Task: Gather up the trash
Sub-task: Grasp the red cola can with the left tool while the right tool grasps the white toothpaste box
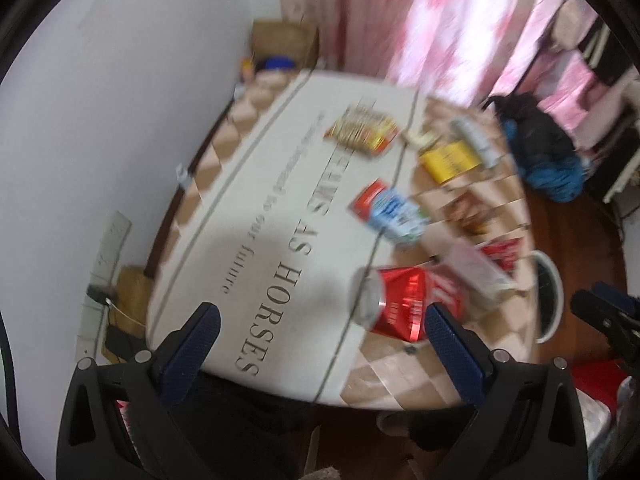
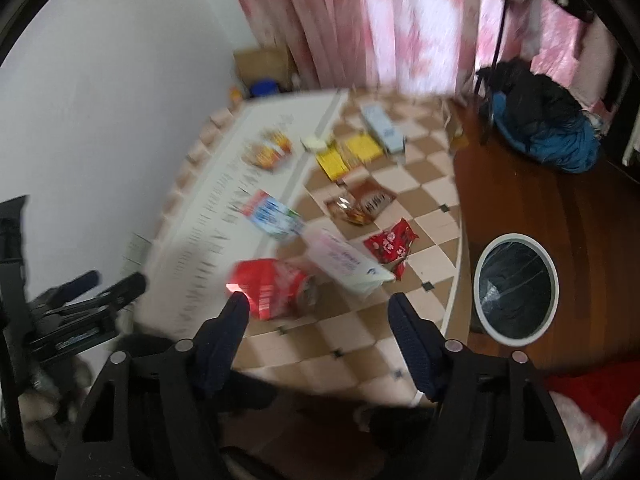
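Observation:
Trash lies scattered on a table with a checked cloth [image 2: 360, 336]. A crushed red can [image 1: 408, 304] [image 2: 272, 286] lies nearest, beside a pink-white flat pack [image 2: 344, 260]. Farther back are a blue-white carton [image 1: 390, 210] [image 2: 272, 216], a red wrapper [image 2: 390, 242], a brown snack bag [image 2: 360, 202], yellow packets [image 2: 348, 154] and a striped snack box [image 1: 362, 130]. My left gripper [image 1: 320, 312] hangs open above the table's near edge, the can by its right finger. My right gripper [image 2: 320, 300] is open too, the can just beyond its left fingertip. Both views are blurred.
A white round bin [image 2: 516, 288] with a dark liner stands on the wooden floor right of the table. Pink curtains [image 2: 400, 20] hang behind, a white wall on the left. A blue and black bundle of clothes [image 2: 548, 136] lies on the floor at the back right.

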